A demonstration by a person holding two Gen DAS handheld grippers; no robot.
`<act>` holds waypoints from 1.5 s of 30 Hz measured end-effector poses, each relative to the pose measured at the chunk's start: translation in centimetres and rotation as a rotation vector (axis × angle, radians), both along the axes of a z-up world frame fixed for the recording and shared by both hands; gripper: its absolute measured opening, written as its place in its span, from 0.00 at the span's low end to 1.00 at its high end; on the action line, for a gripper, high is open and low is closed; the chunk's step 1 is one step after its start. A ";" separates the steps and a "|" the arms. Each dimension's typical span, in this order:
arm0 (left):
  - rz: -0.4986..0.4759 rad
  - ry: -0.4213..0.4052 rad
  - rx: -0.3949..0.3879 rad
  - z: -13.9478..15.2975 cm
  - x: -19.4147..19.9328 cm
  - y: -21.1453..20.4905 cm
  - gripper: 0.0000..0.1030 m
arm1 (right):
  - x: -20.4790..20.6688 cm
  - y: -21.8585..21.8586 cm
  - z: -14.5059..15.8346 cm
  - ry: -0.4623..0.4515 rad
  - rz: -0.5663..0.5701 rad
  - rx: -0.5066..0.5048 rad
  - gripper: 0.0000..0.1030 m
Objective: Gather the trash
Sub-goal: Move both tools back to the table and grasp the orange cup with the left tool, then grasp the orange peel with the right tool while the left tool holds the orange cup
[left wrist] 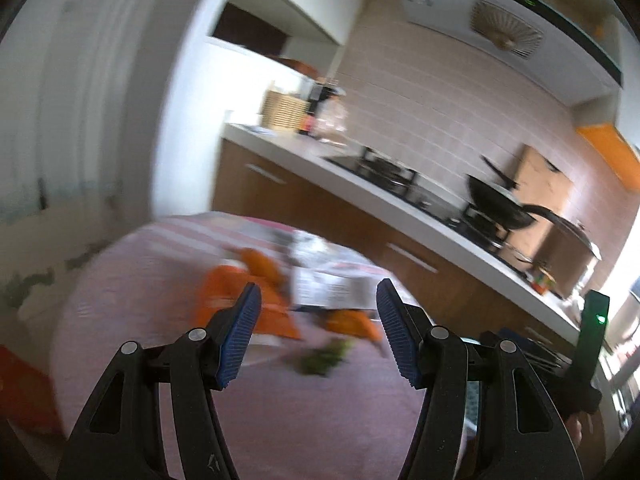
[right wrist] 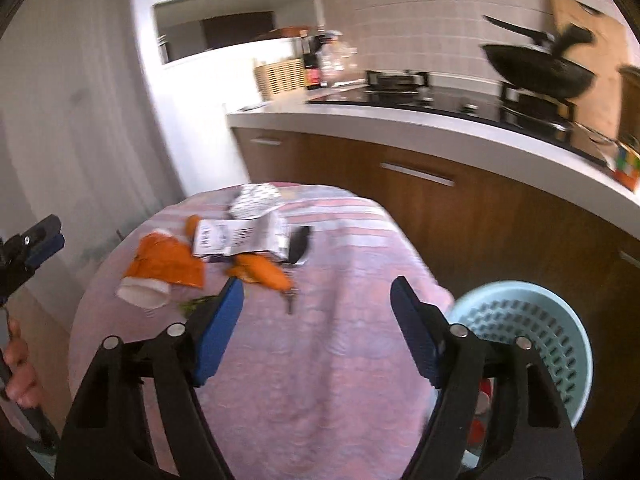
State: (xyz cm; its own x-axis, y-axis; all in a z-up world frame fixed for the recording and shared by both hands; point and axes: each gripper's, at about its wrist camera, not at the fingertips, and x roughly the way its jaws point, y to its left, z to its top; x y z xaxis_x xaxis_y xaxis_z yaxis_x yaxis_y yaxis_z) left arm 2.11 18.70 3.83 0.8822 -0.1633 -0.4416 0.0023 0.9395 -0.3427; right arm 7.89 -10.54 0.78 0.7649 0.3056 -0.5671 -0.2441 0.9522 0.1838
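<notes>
Trash on a pink cloth, both grippers empty

Grippers, nearest the lens: right gripper [right wrist: 316, 300] with black arms and ribbed blue pads, jaws spread wide, nothing between them; left gripper [left wrist: 318, 308] of the same make, jaws likewise parted and empty. In the right wrist view, the left gripper appears again at the left edge, cut off by the frame, with fingers of the person's hand [right wrist: 18, 364] below it.

Table [right wrist: 320, 360], rounded, covered in a pink striped cloth with a fine woven texture. Light blue plastic basket [right wrist: 560, 344] with perforated walls, beside the table at the right, partly hidden by the right gripper's arm; red items inside, too hidden to identify.

Trash, clustered on the far half of the table:
- green leafy scrap [right wrist: 196, 302], partly behind the left pad;
- white paper cup [right wrist: 142, 294] lying on its side;
- orange wrapper [right wrist: 168, 260], crumpled;
- orange peel-like pieces [right wrist: 262, 270], blurred;
- printed white and silver packet [right wrist: 240, 236];
- a second crumpled white wrapper [right wrist: 256, 200] behind it;
- dark glossy object [right wrist: 300, 244], unclear.

Beyond: wood-fronted cabinets, white counter [right wrist: 400, 120], black wok [right wrist: 536, 70] on the hob, tiled wall. Left wrist view heavily smeared.
</notes>
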 end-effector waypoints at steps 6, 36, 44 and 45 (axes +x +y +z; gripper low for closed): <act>0.069 0.069 -0.009 -2.0 0.7 4.3 0.59 | 0.5 5.1 -0.4 -0.017 0.110 -0.017 0.35; -0.057 0.286 -0.140 -11.4 11.2 5.1 0.48 | 3.8 11.5 -3.2 0.039 0.219 -0.075 0.35; 0.073 0.203 -0.072 -8.6 6.8 7.2 0.47 | 5.3 10.3 -4.1 0.066 0.173 -0.080 0.35; 0.086 0.197 -0.065 -8.4 6.4 7.4 0.47 | 5.7 9.9 -4.6 0.075 0.164 -0.084 0.35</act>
